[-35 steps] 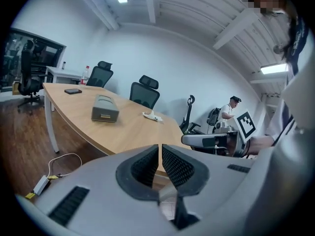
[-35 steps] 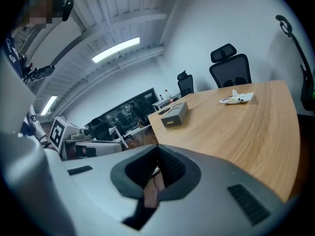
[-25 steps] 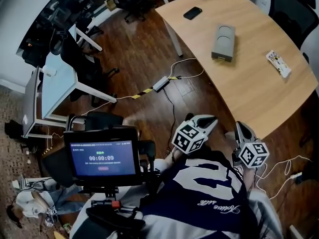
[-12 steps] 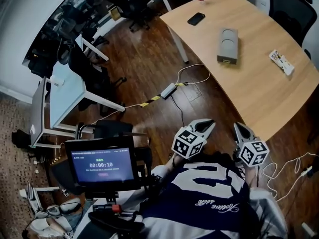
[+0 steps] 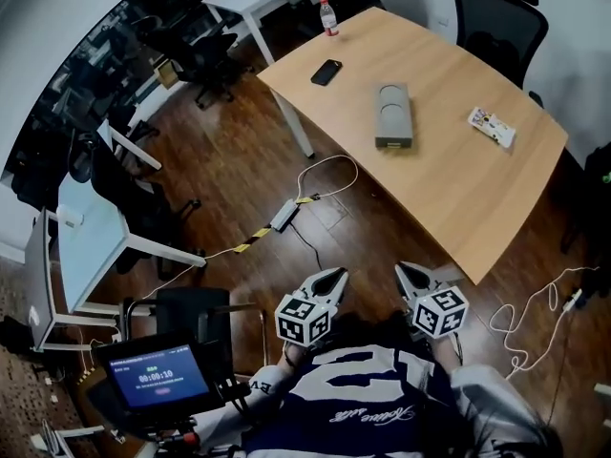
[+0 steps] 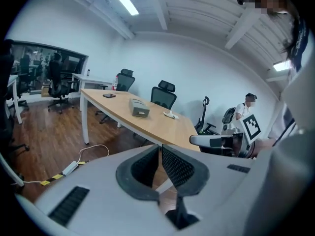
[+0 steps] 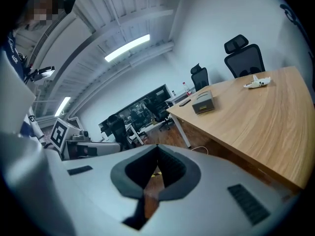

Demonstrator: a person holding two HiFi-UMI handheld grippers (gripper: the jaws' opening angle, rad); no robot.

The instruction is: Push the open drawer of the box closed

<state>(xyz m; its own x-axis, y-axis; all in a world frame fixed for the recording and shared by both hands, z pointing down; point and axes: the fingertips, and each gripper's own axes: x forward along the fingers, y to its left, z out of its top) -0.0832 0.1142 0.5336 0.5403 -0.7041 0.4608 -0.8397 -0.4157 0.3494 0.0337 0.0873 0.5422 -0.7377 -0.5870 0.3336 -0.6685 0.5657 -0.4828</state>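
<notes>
The box (image 5: 392, 114) lies on the wooden bench (image 5: 458, 194), near the middle of its top, with one short end turned toward 6 o'clock in the head view. It is too small in every view to tell how far its drawer stands out.

Both grippers are held low against the person's body, over the dark wood floor (image 5: 239, 170) and short of the bench's near edge. The box is at about 12 o'clock from them and well apart from both.

The left gripper (image 5: 337, 274) points toward 1 o'clock. In its own view its fingers (image 6: 170, 163) are clenched, tips meeting, with nothing between them. The right gripper (image 5: 402, 269) points toward 11 o'clock. Its fingers (image 7: 170, 168) are likewise pressed together at the tips and grasp nothing.

On the bench:
- A dark phone (image 5: 326, 72) sits at 10 o'clock from the box.
- A bottle (image 5: 328, 15) stands near the far corner, at 11 o'clock.
- A small white packet (image 5: 491, 127) lies at 3 o'clock.

Office chairs (image 5: 496, 17) stand beyond the far side. A power strip (image 5: 284, 215) with its cable lies on the floor at 7 o'clock from the box. A lit screen (image 5: 158, 378) sits at the left gripper's 8 o'clock.
</notes>
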